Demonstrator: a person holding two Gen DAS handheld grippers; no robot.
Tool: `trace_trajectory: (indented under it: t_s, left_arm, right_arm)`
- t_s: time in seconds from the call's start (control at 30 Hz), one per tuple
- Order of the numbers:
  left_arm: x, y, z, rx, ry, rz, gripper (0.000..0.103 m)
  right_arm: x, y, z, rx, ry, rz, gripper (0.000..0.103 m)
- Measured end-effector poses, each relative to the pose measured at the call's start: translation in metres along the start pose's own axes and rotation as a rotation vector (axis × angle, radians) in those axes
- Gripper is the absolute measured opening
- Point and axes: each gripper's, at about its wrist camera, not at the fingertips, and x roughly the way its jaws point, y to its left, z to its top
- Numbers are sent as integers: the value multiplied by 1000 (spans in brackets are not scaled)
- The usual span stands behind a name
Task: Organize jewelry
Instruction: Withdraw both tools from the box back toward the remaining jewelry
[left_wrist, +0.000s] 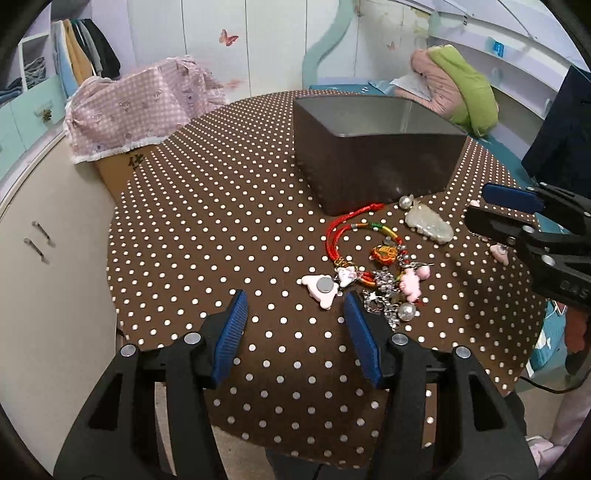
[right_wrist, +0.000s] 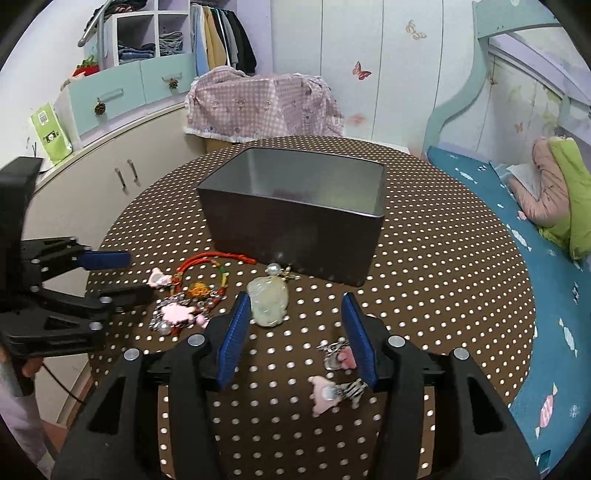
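A dark metal box (left_wrist: 376, 147) (right_wrist: 295, 218) stands open on the round polka-dot table (left_wrist: 207, 229) (right_wrist: 443, 280). In front of it lies a jewelry pile: a red cord bracelet (left_wrist: 340, 229) (right_wrist: 195, 264), a pale jade pendant (left_wrist: 428, 221) (right_wrist: 267, 301), pink charms (left_wrist: 321, 290) (right_wrist: 177, 314) and silver beads (left_wrist: 406, 312). My left gripper (left_wrist: 295, 310) is open, just short of the pink charm. My right gripper (right_wrist: 293, 317) is open beside the jade pendant; two pink charms (right_wrist: 325, 395) lie between its fingers. It also shows in the left wrist view (left_wrist: 491, 206).
A cardboard box under pink checked cloth (left_wrist: 136, 110) (right_wrist: 258, 107) stands behind the table. White cabinets (left_wrist: 40, 258) (right_wrist: 110, 184) are at left. A blue bed (right_wrist: 546, 295) with a green and pink bundle (left_wrist: 458, 85) is at right.
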Motion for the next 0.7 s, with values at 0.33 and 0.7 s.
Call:
trace_trajectory:
  t_s: [0.33,0.7]
  left_arm:
    - [7,-8,3,41,-78,-36,38]
    - [-2,-2,-6,-13,-105,-17,24]
  right_arm:
    - [3,17,-7,-32,14,62,49]
    - [5,52,-7,-121,13,195,46]
